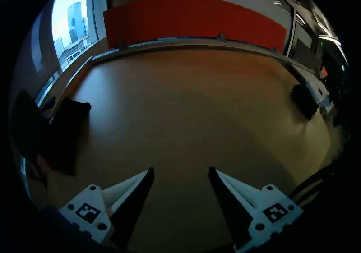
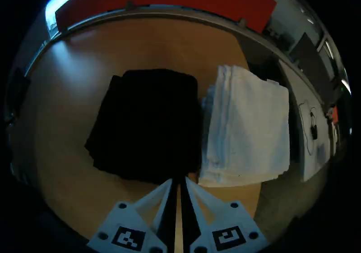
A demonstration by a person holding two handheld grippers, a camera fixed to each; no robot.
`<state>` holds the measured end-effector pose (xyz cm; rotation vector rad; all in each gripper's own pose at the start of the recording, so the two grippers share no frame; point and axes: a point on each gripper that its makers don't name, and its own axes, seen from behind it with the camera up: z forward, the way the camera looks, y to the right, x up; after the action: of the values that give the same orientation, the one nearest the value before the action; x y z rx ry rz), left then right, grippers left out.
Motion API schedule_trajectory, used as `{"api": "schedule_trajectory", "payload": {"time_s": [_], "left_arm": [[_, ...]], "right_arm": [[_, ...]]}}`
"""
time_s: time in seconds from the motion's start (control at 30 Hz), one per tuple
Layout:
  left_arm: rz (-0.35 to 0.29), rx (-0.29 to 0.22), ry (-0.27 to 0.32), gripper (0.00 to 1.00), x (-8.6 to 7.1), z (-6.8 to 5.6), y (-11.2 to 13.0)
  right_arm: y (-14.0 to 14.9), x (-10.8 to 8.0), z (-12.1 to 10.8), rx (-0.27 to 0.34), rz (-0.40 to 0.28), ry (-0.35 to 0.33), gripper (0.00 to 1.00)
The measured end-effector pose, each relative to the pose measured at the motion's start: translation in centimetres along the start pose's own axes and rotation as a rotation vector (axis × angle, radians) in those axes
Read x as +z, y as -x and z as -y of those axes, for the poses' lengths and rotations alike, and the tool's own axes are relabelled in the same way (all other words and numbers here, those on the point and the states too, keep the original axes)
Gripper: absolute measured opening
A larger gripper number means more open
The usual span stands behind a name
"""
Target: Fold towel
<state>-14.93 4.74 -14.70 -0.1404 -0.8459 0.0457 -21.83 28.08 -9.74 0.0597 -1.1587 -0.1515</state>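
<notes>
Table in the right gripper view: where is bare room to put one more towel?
Bare table lies left of the black towel and beyond both towels, toward the red partition. The right is crowded: the white towel stack lies close beside it.

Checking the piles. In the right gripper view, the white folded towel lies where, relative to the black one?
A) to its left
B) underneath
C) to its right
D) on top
C: the white folded towel lies on the wooden table, right of the black folded towel, side by side, not stacked.
</notes>
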Motion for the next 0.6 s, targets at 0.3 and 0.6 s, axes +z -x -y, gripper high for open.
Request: {"api": "schedule_trajectory", "payload": {"time_s": [0.3, 0.6], "left_arm": [[0.006, -0.002, -0.001, 0.89, 0.0, -0.09, 0.27], [0.008, -0.002, -0.002, 0.89, 0.01, -0.09, 0.32]], "right_arm": [[0.42, 0.55, -0.02, 0.001, 0.012, 0.023, 0.06], [0.58, 0.75, -0.01, 0.002, 0.01, 0.032, 0.09]]}}
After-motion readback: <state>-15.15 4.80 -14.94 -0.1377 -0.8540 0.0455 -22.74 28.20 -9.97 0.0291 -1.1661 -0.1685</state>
